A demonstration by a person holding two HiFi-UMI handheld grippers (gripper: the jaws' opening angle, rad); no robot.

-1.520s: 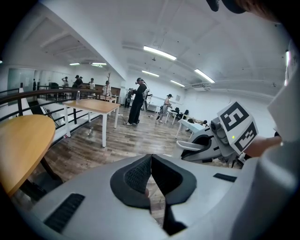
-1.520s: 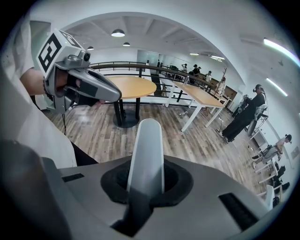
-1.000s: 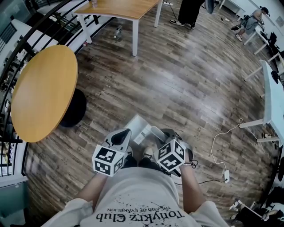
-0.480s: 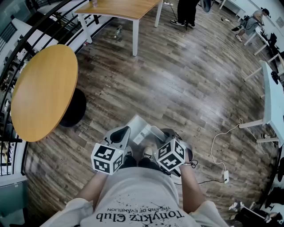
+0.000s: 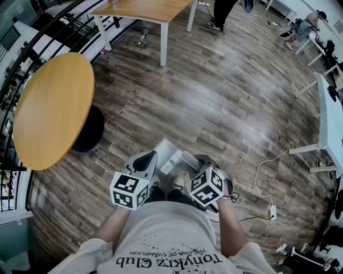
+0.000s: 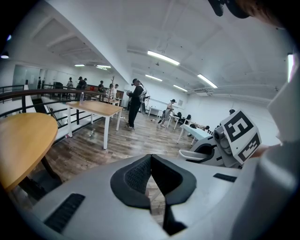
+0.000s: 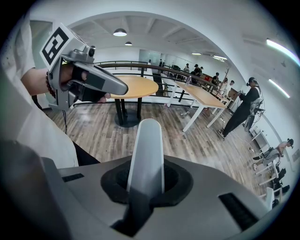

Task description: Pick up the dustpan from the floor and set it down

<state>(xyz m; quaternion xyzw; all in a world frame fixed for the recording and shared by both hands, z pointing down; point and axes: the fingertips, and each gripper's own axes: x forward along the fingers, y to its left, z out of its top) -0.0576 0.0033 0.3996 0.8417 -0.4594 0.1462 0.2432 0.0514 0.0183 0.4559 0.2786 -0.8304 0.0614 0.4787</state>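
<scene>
Since before: both claws had hardly shifted; only the person in black point(image 5: 221, 8) at the far end of the room had walked further out of the head view.
Right claw point(image 7: 146, 183): narrow, its pads pressed on the dustpan's handle point(image 7: 146, 150), which rose pale and straight between the jaws.
Left claw point(image 6: 151, 159): jaws together at the tips, with nothing between them, hanging just beside the right one.
Dustpan point(image 5: 167, 151): held in front of my body, its pale pan jutting forward between the two claws over the wooden floor point(image 5: 214, 101); I could not tell whether its front edge touched the boards.
Surroundings: a round table point(image 5: 51, 109) stood to my left, well apart from the dustpan.
</scene>
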